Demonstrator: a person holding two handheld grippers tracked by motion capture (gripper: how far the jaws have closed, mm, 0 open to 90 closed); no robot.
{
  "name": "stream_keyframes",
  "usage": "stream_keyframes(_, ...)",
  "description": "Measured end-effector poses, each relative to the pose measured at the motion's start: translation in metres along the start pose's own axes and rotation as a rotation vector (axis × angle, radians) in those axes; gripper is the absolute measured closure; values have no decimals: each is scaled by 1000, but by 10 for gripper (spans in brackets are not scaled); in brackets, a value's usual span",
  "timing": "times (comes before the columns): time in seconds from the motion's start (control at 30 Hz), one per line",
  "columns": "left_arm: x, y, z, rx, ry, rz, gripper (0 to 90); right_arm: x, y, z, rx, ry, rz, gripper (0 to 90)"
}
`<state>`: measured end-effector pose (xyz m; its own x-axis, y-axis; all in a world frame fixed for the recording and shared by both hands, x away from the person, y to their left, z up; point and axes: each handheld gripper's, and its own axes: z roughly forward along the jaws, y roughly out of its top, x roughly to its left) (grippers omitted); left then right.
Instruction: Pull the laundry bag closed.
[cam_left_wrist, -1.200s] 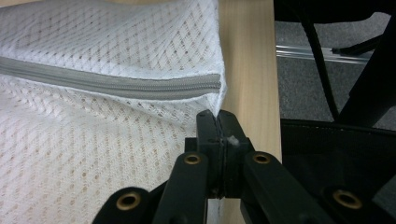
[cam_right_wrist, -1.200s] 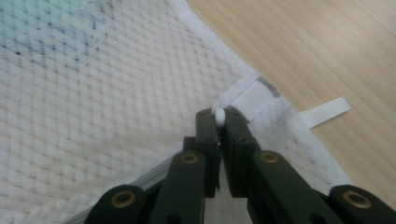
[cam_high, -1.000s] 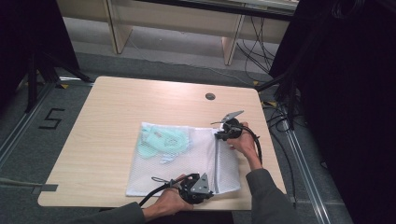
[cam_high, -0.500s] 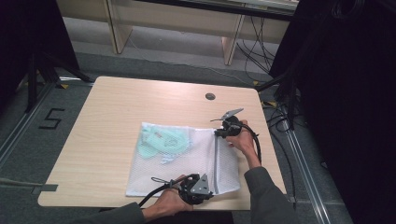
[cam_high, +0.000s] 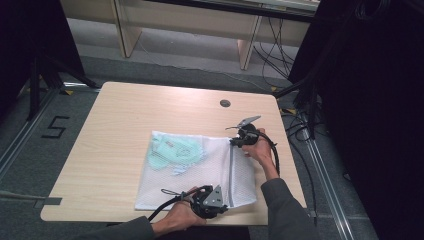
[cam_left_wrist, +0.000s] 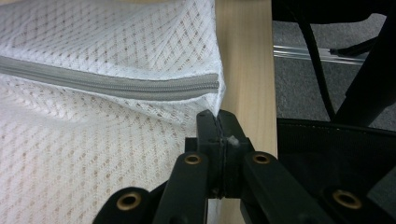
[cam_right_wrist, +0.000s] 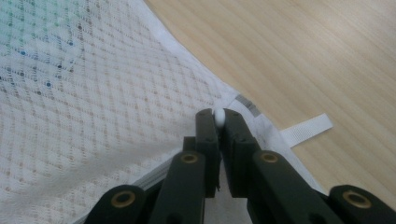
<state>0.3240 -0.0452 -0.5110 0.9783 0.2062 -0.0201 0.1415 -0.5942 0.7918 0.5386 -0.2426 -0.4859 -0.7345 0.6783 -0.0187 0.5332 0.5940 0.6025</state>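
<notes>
With the white mesh laundry bag (cam_high: 200, 172) lying flat toward the 5 o'clock part of the surface (cam_high: 125, 120) and a pale green garment (cam_high: 175, 151) already inside at its 10 o'clock end, the zipping looks close to finished. The grey zipper (cam_left_wrist: 116, 84) runs closed up to its end by the left gripper (cam_left_wrist: 218, 122), whose jaws are clamped on the bag's near corner. At the bag's 1 o'clock corner the right gripper (cam_right_wrist: 218, 120) pinches a small white zipper pull (cam_right_wrist: 219, 116) beside a white loop tab (cam_right_wrist: 306, 129). What seems left is letting go
</notes>
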Motion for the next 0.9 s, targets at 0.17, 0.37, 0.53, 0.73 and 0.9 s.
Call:
stream_keyframes(0.17,2,1,0,-6,-3,-14,890,0,0,-1,0,16,-2,865)
stream_keyframes(0.37,5,2,-2,-13,-8,-25,887,-1,-1,0,-5,9,-6,864)
stream_keyframes(0.53,6,1,-2,-17,-1,-28,886,0,-1,0,-11,4,-5,864)
stream_keyframes(0.73,7,1,-2,-7,-10,-34,884,0,0,-2,11,2,-5,860)
stream_keyframes(0.9,7,1,-2,-7,-16,-47,869,0,0,0,-14,-3,1,843)
